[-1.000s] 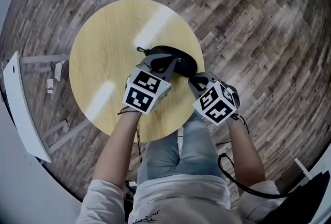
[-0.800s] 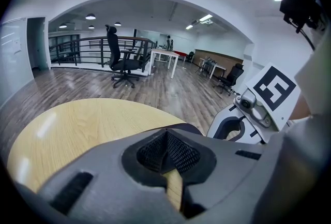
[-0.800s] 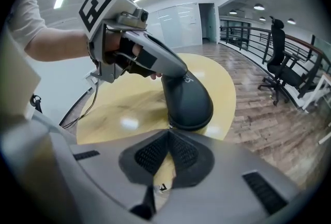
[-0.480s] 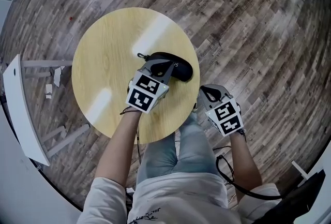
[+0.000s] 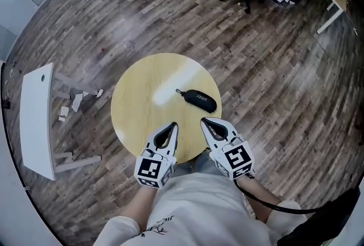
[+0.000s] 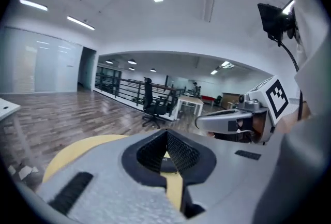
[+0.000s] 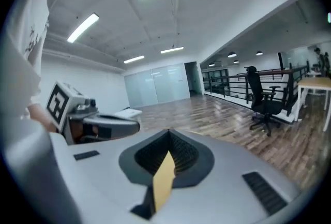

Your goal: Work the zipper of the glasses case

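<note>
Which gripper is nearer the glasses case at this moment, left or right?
The right gripper: its shut tip sits just short of the black glasses case on the round table, while the left gripper is farther off to the side.

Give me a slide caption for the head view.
Left gripper and right gripper, shut and empty, at the round table's near edge; glasses case lies untouched beyond them.

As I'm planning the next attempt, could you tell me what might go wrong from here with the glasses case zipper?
1. The glasses case lies loose on the smooth round table, and neither gripper holds it. Tugging its zipper pull alone may just drag the case.
2. The pull is small, and the left gripper and right gripper are both shut and empty near the table's edge. Approaching shut could nudge the case away.
</note>
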A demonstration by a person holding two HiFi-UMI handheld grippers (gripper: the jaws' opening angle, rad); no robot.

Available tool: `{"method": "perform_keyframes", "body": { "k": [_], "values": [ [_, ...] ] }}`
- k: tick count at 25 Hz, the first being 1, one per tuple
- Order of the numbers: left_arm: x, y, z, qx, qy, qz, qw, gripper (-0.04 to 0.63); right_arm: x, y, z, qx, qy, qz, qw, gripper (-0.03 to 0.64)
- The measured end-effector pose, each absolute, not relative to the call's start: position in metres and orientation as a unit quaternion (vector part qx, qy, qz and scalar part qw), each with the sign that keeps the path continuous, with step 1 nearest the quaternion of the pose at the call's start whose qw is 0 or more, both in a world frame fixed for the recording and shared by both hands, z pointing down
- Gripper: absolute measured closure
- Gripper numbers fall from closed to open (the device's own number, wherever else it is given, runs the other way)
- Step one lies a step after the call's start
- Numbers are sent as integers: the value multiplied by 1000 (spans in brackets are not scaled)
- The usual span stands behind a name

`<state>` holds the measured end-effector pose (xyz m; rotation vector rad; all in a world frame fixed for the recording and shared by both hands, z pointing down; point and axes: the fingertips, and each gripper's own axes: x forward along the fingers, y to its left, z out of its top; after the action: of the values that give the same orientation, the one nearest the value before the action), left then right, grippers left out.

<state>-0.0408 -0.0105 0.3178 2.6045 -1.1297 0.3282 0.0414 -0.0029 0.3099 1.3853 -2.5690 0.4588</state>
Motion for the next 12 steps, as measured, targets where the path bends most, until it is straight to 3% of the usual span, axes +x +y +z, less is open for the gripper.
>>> {"method": "perform_keyframes", "body": {
  "k": [5,12],
  "values": [
    [-95,4,300,867,-468,92,143,591,-18,-1,281,439,-866,240,20,617],
    [-123,3,281,853,-497,77,140,591,-65,12,290,397,-883,240,69,617]
  ]
}}
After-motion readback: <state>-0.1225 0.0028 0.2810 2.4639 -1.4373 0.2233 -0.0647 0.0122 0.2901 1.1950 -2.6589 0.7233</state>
